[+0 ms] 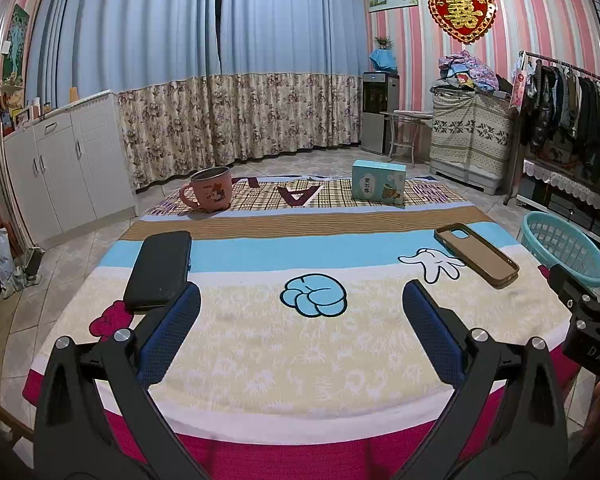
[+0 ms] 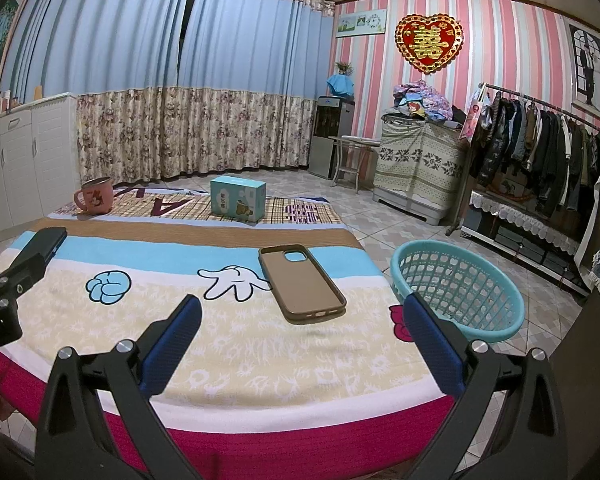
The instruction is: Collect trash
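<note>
Both the left gripper and right gripper gape empty over the cartoon-print tablecloth, blue curtains beyond, the black case partly hidden behind the left gripper's left finger.

Patterned cloth: cases, mug, box

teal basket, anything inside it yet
Nothing shows inside the teal basket: only its bare lattice wall and floor. The near rim and the right gripper's finger cover a little of the bottom.
</note>
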`<act>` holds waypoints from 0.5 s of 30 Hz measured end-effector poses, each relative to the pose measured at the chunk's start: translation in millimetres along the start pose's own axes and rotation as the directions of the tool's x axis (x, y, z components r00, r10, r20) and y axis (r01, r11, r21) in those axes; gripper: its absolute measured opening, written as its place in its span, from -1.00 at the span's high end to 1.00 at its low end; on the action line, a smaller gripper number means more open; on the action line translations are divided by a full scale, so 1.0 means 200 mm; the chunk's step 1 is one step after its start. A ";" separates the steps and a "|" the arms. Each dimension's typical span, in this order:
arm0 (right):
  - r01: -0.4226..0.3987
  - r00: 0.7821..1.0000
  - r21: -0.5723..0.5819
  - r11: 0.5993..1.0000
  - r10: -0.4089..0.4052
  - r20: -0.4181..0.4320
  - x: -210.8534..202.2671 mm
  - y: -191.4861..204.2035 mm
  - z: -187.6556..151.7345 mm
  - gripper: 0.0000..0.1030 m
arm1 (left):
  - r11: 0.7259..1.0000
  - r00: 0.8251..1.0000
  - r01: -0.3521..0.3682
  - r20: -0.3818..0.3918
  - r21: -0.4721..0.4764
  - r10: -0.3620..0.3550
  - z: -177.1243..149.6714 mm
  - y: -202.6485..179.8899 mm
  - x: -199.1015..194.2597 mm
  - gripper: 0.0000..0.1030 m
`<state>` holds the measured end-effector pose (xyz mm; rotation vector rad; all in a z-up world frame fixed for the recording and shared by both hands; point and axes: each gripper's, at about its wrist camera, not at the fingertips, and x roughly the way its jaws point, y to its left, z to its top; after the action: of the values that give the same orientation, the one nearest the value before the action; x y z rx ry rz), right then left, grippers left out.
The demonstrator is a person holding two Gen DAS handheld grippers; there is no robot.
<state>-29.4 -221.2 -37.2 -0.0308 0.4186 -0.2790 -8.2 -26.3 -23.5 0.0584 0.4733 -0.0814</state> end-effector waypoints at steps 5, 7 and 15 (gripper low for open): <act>0.000 1.000 0.000 1.000 0.000 0.000 0.00 0.00 0.00 -0.91 | 1.000 1.000 0.000 0.000 -0.002 0.000 0.00 0.00 0.00 -0.90; 0.000 1.000 0.000 1.000 0.000 0.000 0.00 0.00 0.00 -0.91 | 1.000 1.000 0.001 0.000 -0.004 -0.001 0.00 0.00 0.00 -0.90; -0.001 1.000 -0.001 1.000 0.001 0.001 0.01 -0.01 0.00 -0.91 | 1.000 1.000 0.001 0.000 -0.005 -0.001 0.00 0.00 0.00 -0.90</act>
<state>-29.1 -223.2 -37.8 -0.0316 0.4174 -0.2777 -8.1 -25.9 -24.3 0.0535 0.4730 -0.0810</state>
